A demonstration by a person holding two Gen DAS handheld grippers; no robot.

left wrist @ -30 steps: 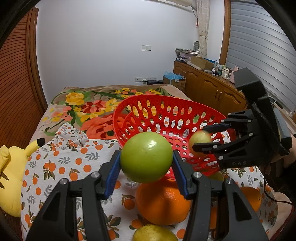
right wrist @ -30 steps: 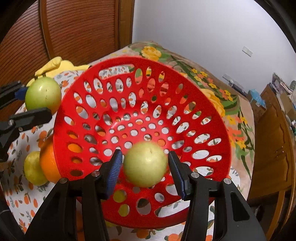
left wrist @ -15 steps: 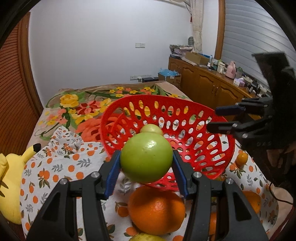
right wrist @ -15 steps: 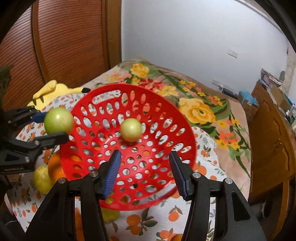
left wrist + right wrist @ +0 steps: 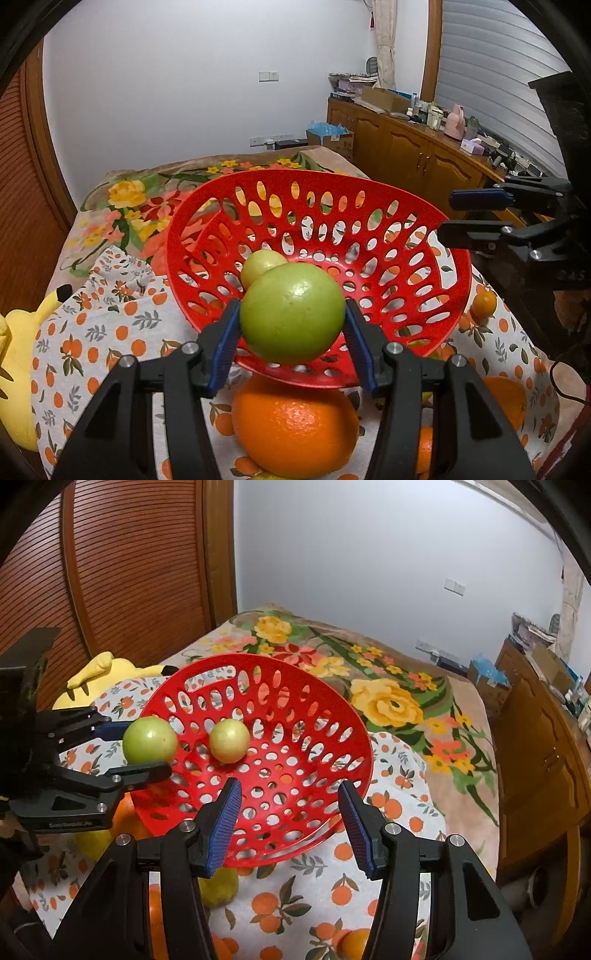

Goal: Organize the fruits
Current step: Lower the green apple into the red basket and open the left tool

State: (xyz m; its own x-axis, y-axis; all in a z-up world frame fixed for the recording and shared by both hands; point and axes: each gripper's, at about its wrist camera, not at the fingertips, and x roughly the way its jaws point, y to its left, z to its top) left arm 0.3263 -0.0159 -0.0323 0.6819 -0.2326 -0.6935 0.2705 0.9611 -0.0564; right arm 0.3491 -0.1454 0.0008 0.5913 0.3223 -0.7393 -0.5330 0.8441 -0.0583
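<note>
Glossy round green fruit [image 5: 291,312] pinched by left gripper [image 5: 291,332], right gripper [image 5: 290,821] spread, perforated red basket [image 5: 317,716].

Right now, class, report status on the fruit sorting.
Left hand-held gripper shut on green apple at red basket rim. Right hand-held gripper open, empty. One apple in basket. Path clear.

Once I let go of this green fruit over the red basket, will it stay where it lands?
Probably not: the green fruit is round and smooth, so it likely rolls down the red basket's sloping wall toward the paler fruit.
</note>
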